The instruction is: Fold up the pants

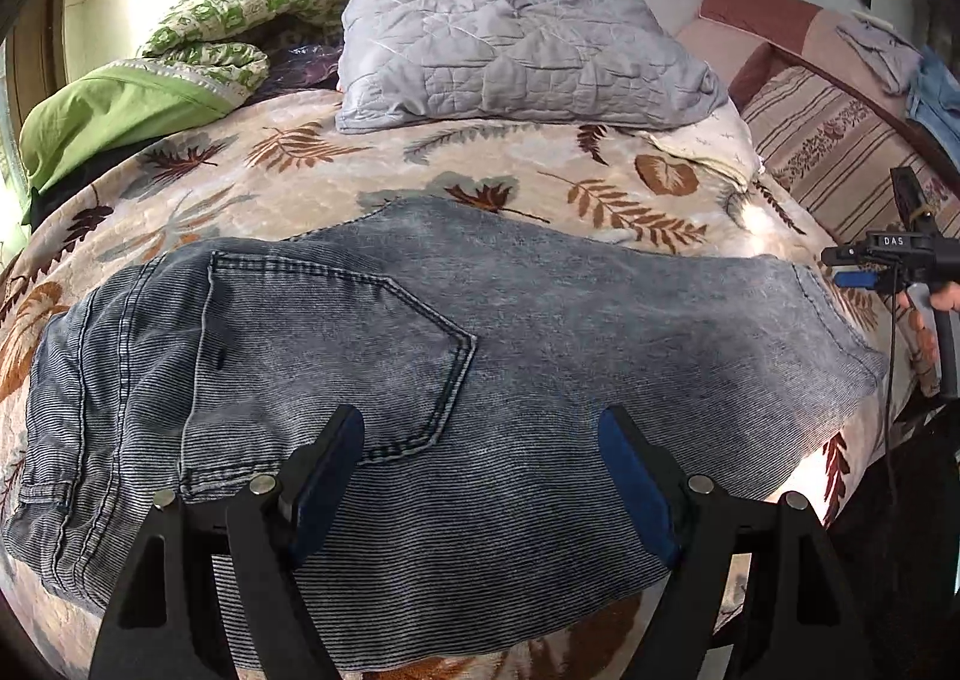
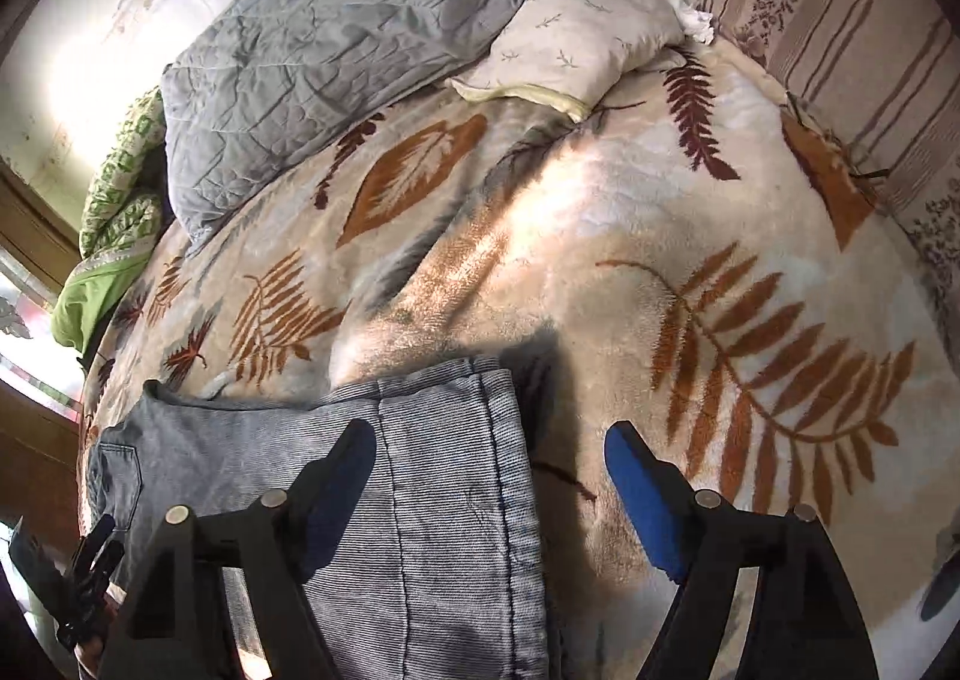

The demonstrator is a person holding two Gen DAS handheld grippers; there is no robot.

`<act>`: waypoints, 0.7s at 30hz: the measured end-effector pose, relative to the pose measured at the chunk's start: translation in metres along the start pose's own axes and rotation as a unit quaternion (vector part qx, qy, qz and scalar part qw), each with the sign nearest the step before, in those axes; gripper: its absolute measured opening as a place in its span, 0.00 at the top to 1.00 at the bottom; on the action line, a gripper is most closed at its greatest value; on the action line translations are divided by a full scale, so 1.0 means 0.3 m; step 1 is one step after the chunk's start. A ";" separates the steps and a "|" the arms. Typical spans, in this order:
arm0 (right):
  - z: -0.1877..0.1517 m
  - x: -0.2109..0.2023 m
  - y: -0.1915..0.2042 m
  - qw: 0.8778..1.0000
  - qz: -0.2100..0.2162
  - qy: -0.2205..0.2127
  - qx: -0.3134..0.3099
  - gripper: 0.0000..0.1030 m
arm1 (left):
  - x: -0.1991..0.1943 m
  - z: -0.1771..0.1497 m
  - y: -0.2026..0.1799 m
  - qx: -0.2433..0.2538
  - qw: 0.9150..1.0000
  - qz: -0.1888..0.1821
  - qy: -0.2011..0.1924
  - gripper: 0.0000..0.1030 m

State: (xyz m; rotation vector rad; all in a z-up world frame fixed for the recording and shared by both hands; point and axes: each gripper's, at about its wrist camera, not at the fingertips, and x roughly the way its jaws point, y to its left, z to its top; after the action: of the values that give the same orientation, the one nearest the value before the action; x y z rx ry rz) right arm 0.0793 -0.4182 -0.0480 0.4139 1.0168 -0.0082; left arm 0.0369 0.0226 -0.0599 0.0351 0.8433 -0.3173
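Grey-blue jeans [image 1: 384, 356] lie folded lengthwise across a leaf-patterned blanket [image 1: 540, 182], back pocket up and waist to the left. My left gripper [image 1: 480, 440] hovers open over the seat area, with nothing between its blue pads. In the right wrist view the hem end of the jeans [image 2: 432, 470] lies flat. My right gripper [image 2: 489, 452] stands open above it, its left finger over the denim and its right finger over bare blanket. A hand holds the right gripper [image 1: 852, 269] just past the hem. The left gripper [image 2: 96, 554] shows at the lower left edge.
A grey quilted cover [image 1: 510, 44] and a green bedding roll [image 1: 132, 92] lie at the far side of the bed. A white pillow [image 2: 576, 38] sits beside the cover. A striped cushion [image 1: 840, 152] with clothes on it borders the right side.
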 end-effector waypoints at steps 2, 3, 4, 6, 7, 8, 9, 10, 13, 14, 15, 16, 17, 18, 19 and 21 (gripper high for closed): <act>0.003 0.034 0.015 1.000 0.007 0.015 -0.020 0.42 | 0.017 -0.010 0.001 -0.001 1.000 0.003 0.009 0.22; -0.002 0.062 0.024 0.999 0.009 0.030 -0.028 0.42 | 0.022 -0.014 0.006 -0.005 1.000 0.004 0.011 0.22; -0.002 0.093 0.031 0.998 0.003 0.053 -0.035 0.44 | 0.025 -0.015 0.012 -0.009 1.000 0.002 0.012 0.22; -0.010 0.136 0.033 0.996 0.002 0.071 -0.044 0.47 | 0.025 -0.019 0.020 -0.013 1.000 0.000 0.011 0.22; -0.012 0.137 0.037 0.997 0.007 0.068 -0.048 0.58 | 0.024 -0.021 0.019 -0.011 1.000 0.000 0.010 0.22; -0.013 0.128 0.038 0.997 -0.002 0.055 -0.050 0.72 | 0.025 -0.023 0.019 -0.008 1.000 0.002 0.009 0.22; -0.008 0.114 0.031 0.998 -0.003 0.040 -0.045 0.80 | 0.028 -0.025 0.016 -0.003 1.000 0.005 0.010 0.22; -0.002 0.100 0.028 0.999 -0.001 0.029 -0.040 0.88 | 0.034 -0.027 0.013 0.001 1.000 0.008 0.011 0.22; 0.021 0.071 0.044 0.999 -0.004 0.005 -0.046 0.90 | 0.048 -0.032 0.002 0.015 1.000 0.018 0.013 0.21; 0.024 0.077 0.053 0.998 -0.015 0.006 -0.053 0.90 | 0.052 -0.033 -0.002 0.019 0.999 0.022 0.014 0.21; 0.021 0.092 0.059 0.998 -0.032 0.009 -0.059 0.90 | 0.053 -0.035 -0.006 0.024 0.999 0.025 0.015 0.21; 0.017 0.114 0.056 0.997 -0.045 0.015 -0.057 0.90 | 0.053 -0.036 -0.010 0.027 0.999 0.026 0.014 0.20; 0.013 0.140 0.043 0.998 -0.044 0.029 -0.044 0.86 | 0.052 -0.037 -0.012 0.029 0.999 0.027 0.014 0.20; 0.007 0.149 0.025 0.998 -0.041 0.039 -0.027 0.82 | 0.049 -0.037 -0.011 0.028 0.999 0.027 0.013 0.20; 0.002 0.134 0.017 0.998 -0.045 0.032 -0.016 0.71 | 0.045 -0.036 -0.008 0.026 0.999 0.024 0.012 0.20; -0.008 0.077 0.019 0.998 -0.061 0.015 -0.008 0.45 | 0.029 -0.034 0.003 0.013 1.000 0.017 0.003 0.20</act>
State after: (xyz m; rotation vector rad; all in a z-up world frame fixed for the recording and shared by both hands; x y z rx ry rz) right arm 0.0907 -0.4078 -0.0662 0.3390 1.0706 -0.1032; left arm 0.0353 0.0227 -0.0733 0.0746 0.8446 -0.2967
